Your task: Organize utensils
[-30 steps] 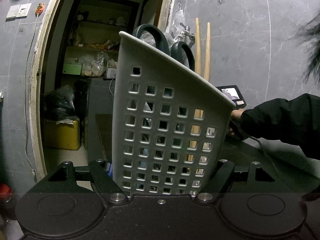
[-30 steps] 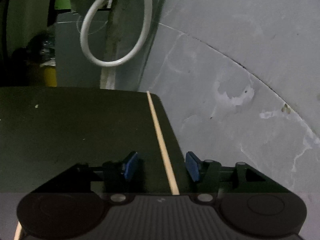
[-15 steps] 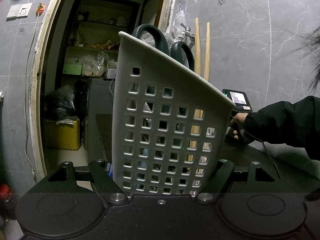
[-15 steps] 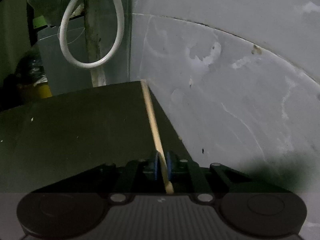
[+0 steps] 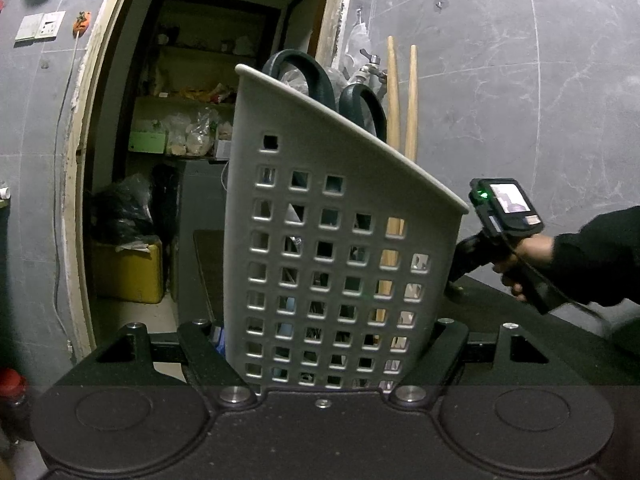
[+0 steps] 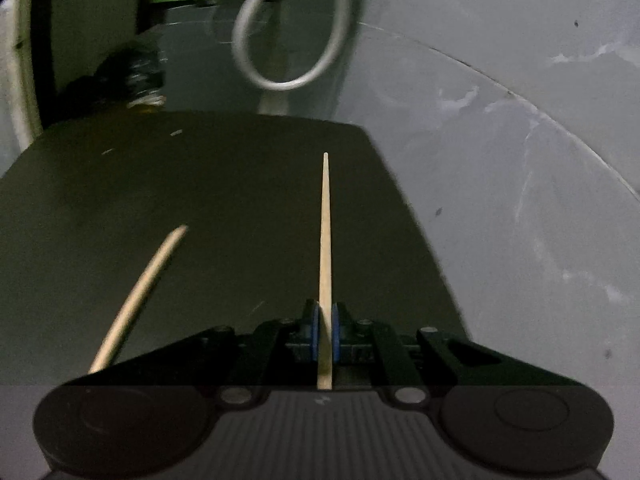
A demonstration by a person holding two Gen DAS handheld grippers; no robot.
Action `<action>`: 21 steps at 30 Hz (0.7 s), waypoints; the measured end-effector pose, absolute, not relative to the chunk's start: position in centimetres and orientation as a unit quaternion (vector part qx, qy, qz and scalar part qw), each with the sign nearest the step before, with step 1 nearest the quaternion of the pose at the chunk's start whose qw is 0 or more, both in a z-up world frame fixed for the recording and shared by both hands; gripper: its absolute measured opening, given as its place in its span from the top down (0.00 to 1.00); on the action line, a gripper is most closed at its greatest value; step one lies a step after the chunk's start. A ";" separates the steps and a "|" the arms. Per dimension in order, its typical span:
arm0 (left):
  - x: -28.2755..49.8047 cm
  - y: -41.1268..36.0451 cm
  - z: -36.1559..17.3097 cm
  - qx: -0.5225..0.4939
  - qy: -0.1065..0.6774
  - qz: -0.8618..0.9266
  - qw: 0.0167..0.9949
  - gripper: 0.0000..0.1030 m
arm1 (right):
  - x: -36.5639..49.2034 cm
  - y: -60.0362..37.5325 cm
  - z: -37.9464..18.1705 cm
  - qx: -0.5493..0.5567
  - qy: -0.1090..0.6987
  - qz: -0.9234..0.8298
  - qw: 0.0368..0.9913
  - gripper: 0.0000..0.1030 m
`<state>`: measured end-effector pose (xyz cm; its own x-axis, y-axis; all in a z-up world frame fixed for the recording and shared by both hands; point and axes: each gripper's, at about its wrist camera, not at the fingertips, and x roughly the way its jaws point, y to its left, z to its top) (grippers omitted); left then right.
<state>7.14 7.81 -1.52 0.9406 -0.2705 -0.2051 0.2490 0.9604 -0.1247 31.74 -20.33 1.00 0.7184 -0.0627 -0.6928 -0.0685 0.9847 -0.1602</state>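
Left gripper point(image 5: 324, 344): clamping the white perforated caddy point(image 5: 340, 248) low on its walls, both fingers pressing its sides; the caddy is tilting, its high edge toward the left of the view.

Caddy contents: dark scissor handles point(image 5: 320, 80) are standing above the rim at the left; two wooden chopsticks point(image 5: 402, 96) are poking up behind them at the right, and their shafts are showing through the square holes. Something pale blue is showing through the lower holes; it is too hidden to name.

Right hand point(image 5: 520, 264): gripping its tool at the right of the left wrist view, past the caddy, over the dark tabletop point(image 5: 500, 300).

Right gripper point(image 6: 325, 328): its jaws have just been closing, and they are now pinching a single chopstick point(image 6: 325, 240) between the blue pads point(image 6: 315, 330). The stick is pointing straight ahead, tip forward, its butt end running back under the tool.

Loose chopstick point(image 6: 140, 296): lying on the tabletop to the left of the held one, well apart from it; it is blurred in this view.

Step in hand: picking up one chopstick, probably to carry it to the caddy.

Next move: it is calling for swinging the stick upright and aiming it into the open top beside the two sticks already standing there, clear of the scissor handles.

After that: the loose chopstick is waiting to be gathered.
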 end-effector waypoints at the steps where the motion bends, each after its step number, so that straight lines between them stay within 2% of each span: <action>1: 7.0 7.8 -1.5 -0.048 0.111 -0.132 0.984 0.25 | 30.8 -20.0 1.1 -0.091 0.376 0.012 0.922 0.92; 8: 6.6 7.4 -1.2 -0.037 0.113 -0.132 0.984 0.25 | 24.7 -17.4 1.3 -0.096 0.378 0.078 0.917 0.92; 21: 5.7 6.7 -0.5 -0.033 0.127 -0.128 0.983 0.25 | 22.7 -17.5 1.7 -0.080 0.376 0.118 0.916 0.92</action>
